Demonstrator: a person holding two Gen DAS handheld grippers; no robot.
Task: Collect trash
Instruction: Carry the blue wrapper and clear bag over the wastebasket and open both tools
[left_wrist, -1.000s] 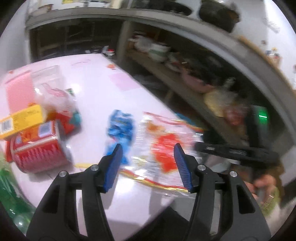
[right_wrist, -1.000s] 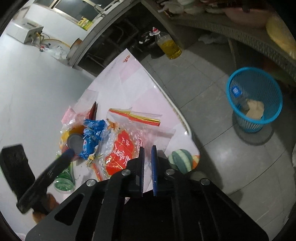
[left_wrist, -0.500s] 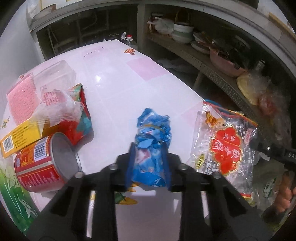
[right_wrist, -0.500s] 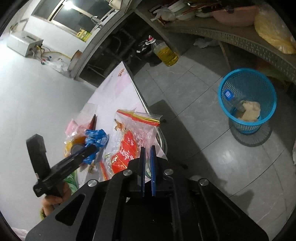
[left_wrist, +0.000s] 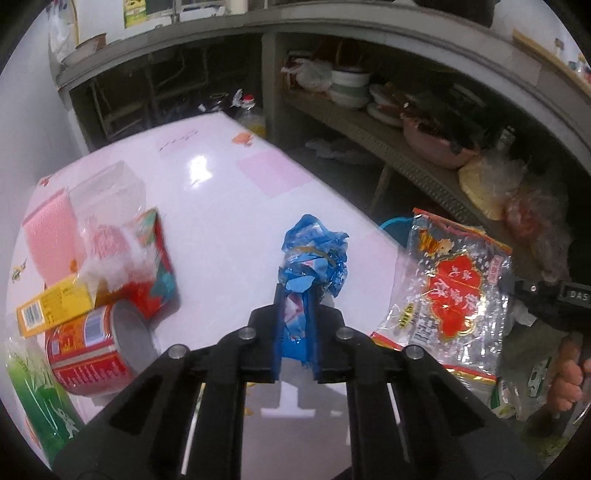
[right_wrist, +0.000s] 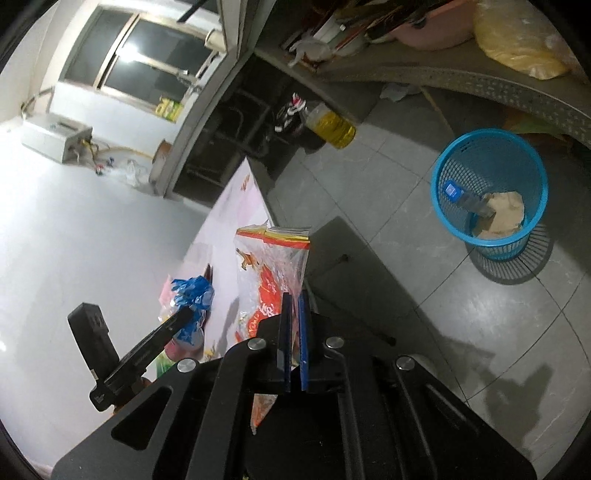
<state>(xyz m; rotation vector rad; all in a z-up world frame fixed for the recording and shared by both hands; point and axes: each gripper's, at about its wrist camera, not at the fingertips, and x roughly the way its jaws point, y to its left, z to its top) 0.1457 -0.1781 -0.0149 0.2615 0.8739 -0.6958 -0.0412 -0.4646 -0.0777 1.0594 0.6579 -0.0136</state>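
Observation:
A crumpled blue wrapper (left_wrist: 314, 251) stands between the blue pads of my left gripper (left_wrist: 295, 291), whose jaws are closing and press on its lower end; it is held just above the white table (left_wrist: 221, 184). The right wrist view shows the same wrapper (right_wrist: 194, 291) in that gripper. My right gripper (right_wrist: 293, 299) is shut on a clear plastic bag with red print (right_wrist: 273, 266), which hangs at the table's edge. The left wrist view shows that bag (left_wrist: 454, 288) to the right. A blue mesh basket (right_wrist: 435, 184) stands on the floor beyond, with some trash in it.
At the table's left lie a red can (left_wrist: 92, 347), a yellow box (left_wrist: 51, 306), a pink box (left_wrist: 51, 236), a clear container and a green bottle (left_wrist: 37, 398). A bottle of yellow oil (right_wrist: 332, 125) stands on the tiled floor. Shelves with bowls (left_wrist: 351, 88) run behind.
My left gripper's jaws went from wide open to closed around the blue wrapper. My right gripper moved with the bag from over the table to its edge, nearer the floor and basket.

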